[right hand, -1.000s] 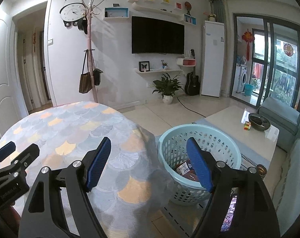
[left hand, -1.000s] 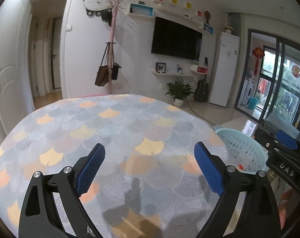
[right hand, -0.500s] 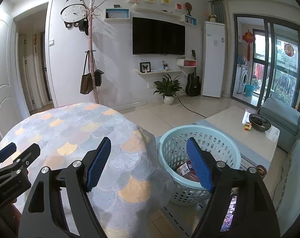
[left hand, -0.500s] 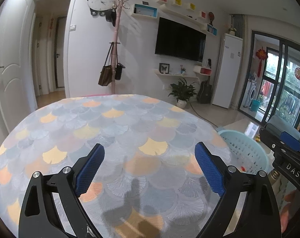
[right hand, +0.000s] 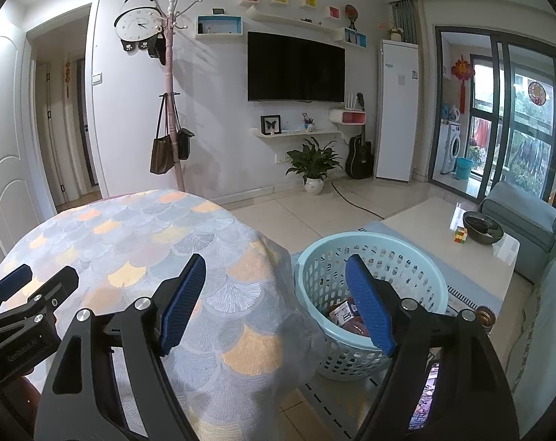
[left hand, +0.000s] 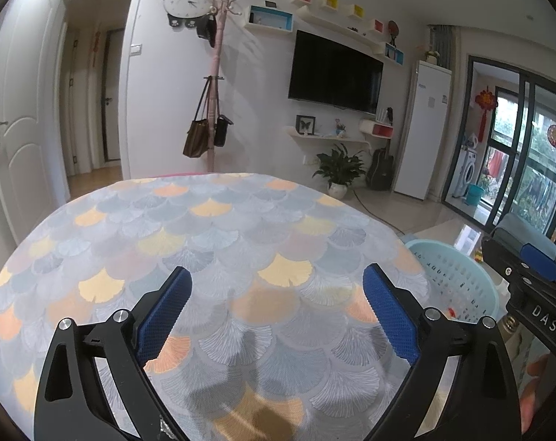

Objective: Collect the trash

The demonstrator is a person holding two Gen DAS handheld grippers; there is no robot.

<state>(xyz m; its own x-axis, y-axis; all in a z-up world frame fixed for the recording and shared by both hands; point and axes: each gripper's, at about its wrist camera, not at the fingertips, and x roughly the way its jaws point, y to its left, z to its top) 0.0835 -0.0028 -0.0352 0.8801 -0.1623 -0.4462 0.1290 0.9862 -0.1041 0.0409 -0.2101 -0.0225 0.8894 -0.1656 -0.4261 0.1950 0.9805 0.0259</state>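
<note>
Left gripper (left hand: 277,310): black frame, blue ribbed pads, jaws spread wide apart, nothing between them. It hangs above the table (left hand: 211,242), a round top under a cloth printed with grey, yellow and orange fan shapes.

Right gripper (right hand: 276,299): same build, jaws likewise wide apart and empty. It hangs over the table's right-hand edge, its left pad above the cloth and its right pad above the basket (right hand: 370,253). In the left wrist view its body shows at the far right edge.

Basket: pale blue plastic, perforated wall, standing on the floor just beside the table, below and ahead of the right gripper. Trash (right hand: 346,312) lies at its bottom: a small printed carton and something reddish, partly hidden by the right pad.

Beyond the basket, to the right: low white coffee table (right hand: 425,220) carrying a dark bowl (right hand: 483,222) and a small coloured cube (right hand: 460,235); grey sofa (right hand: 517,213) past it.

Far wall, ahead of both grippers: television (right hand: 295,68), wall shelves, round clock (right hand: 136,24), pink coat stand (right hand: 171,92) with hanging bags, potted plant (right hand: 313,165), guitar (right hand: 359,156), tall white cabinet (right hand: 397,110). Glass doors (right hand: 513,121) to the right.
</note>
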